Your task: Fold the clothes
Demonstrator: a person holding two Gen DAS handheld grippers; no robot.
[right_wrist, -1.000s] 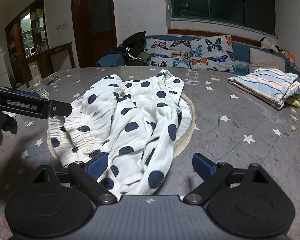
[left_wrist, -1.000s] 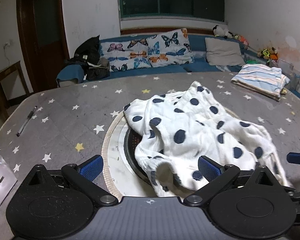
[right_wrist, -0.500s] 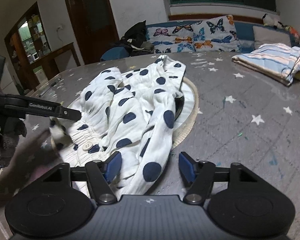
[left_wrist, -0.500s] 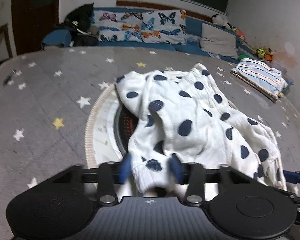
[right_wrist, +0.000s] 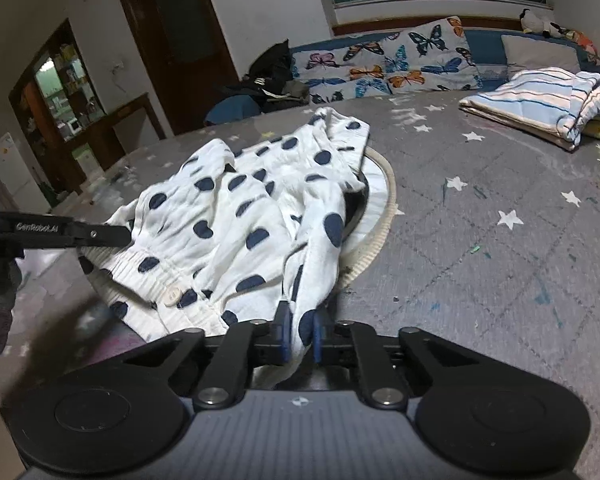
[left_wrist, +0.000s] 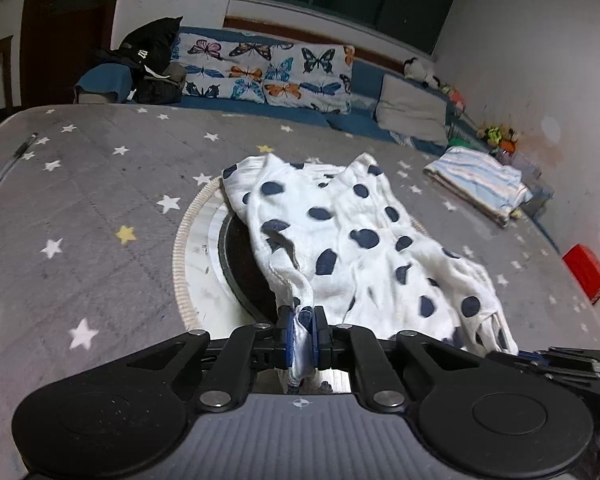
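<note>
A white garment with dark blue dots [left_wrist: 356, 240] lies crumpled over a round mat on the grey star-print table. My left gripper [left_wrist: 300, 330] is shut on its near edge, cloth pinched between the blue pads. In the right wrist view the same dotted garment [right_wrist: 236, 220] spreads ahead, and my right gripper [right_wrist: 299, 330] is shut on another part of its near edge. The left gripper's black arm [right_wrist: 60, 234] reaches in from the left at the garment's waistband.
A round rope-edged mat [left_wrist: 188, 240] lies under the garment. A folded striped cloth [right_wrist: 548, 100] sits at the table's far right. A red block [left_wrist: 586, 274] and a pen [left_wrist: 12, 162] lie on the table. A sofa with butterfly pillows [left_wrist: 268, 72] stands behind.
Both grippers were open a second ago, closed in half a second ago, and are now shut on the garment's near edge. Both have moved closer and lifted the cloth slightly.
</note>
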